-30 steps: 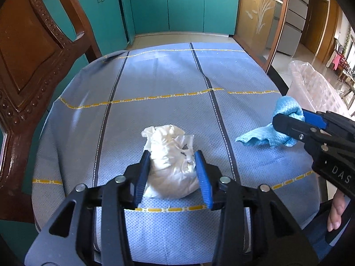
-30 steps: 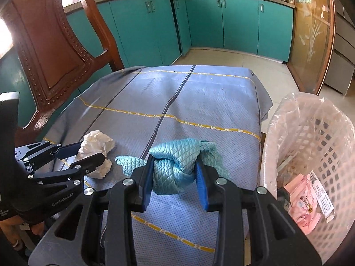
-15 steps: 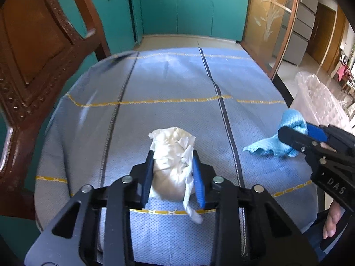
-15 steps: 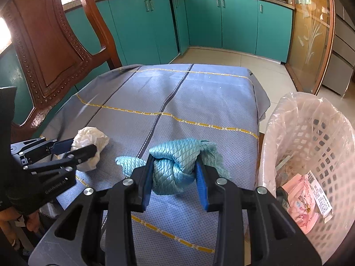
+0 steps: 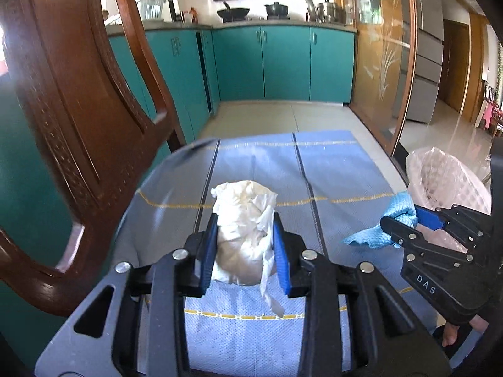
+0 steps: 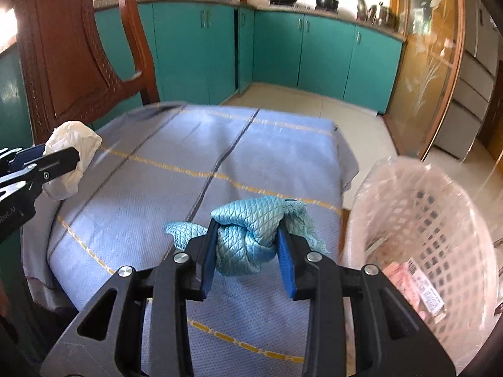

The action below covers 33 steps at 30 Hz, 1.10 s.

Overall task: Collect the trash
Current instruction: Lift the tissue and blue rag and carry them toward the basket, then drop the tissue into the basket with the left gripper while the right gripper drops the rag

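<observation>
Left gripper (image 5: 245, 251): jaws pinched on a crumpled white paper wad (image 5: 243, 229), blue pads pressed into both its sides. The wad was held clear of the table, a loose strip of it dangling below the jaws. In the right wrist view the same wad (image 6: 70, 157) showed at the far left, clamped in the left gripper (image 6: 59, 161) above the table's edge.

Right gripper (image 6: 246, 248): jaws clamped on a bunched light-blue cloth (image 6: 248, 232) with a quilted, scaly weave, one corner sticking out to the left and a lacy edge to the right. In the left wrist view the cloth (image 5: 380, 226) hung from the right gripper (image 5: 400, 224) at the right.

Table (image 5: 339, 185): covered by a blue-grey cloth with dark stripes and yellow dotted lines, lying beneath both grippers.

Bin (image 6: 440, 235): a pale pink lattice basket lined with clear plastic, standing just beside the table's right edge, near the right gripper. Pink printed wrappers (image 6: 418, 289) lay inside it.

Chair (image 5: 72, 119): carved dark wood back, at the table's left side.

Background: teal cabinets (image 6: 276, 47) under a counter bearing pots and a pan, a pale tiled floor and a glass door with an etched plant pattern (image 5: 380, 72).
</observation>
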### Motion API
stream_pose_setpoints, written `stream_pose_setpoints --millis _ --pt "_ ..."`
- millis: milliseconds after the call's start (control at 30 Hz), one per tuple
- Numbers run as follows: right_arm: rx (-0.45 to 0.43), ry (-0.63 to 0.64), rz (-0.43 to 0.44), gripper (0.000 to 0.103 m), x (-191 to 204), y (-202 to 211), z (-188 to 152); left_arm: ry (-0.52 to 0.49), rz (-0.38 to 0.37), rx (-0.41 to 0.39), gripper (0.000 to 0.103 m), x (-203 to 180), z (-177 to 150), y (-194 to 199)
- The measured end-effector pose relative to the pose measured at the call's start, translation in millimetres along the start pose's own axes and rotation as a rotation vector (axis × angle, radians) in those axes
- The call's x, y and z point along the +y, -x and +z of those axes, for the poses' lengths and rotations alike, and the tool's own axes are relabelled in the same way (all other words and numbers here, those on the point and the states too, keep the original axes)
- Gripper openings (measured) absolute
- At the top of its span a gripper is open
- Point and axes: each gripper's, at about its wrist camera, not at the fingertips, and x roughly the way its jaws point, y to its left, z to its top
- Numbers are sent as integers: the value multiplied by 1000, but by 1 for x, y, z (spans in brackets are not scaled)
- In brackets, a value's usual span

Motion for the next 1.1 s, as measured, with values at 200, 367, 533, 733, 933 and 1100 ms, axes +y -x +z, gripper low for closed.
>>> stream_pose_setpoints --millis 200,367,533,733,933,1100 --pt "-158 -94 -47 35 -33 38 2 -11 -24 -52 33 -6 12 19" --pt "-298 -170 -206 35 -77 80 0 -26 -84 -88 33 -23 24 29" --pt "-324 -229 -395 35 -126 109 -17 -80 -201 -99 33 -63 34 33" --pt "-259 -335 -436 35 -163 113 -38 -149 -396 -82 34 -129 44 19" --pt "-194 -439 -428 35 -187 108 -51 -208 -507 -36 34 -191 44 -2" --pt "-160 -486 -430 35 -198 103 -59 -278 -572 26 38 -235 36 -24"
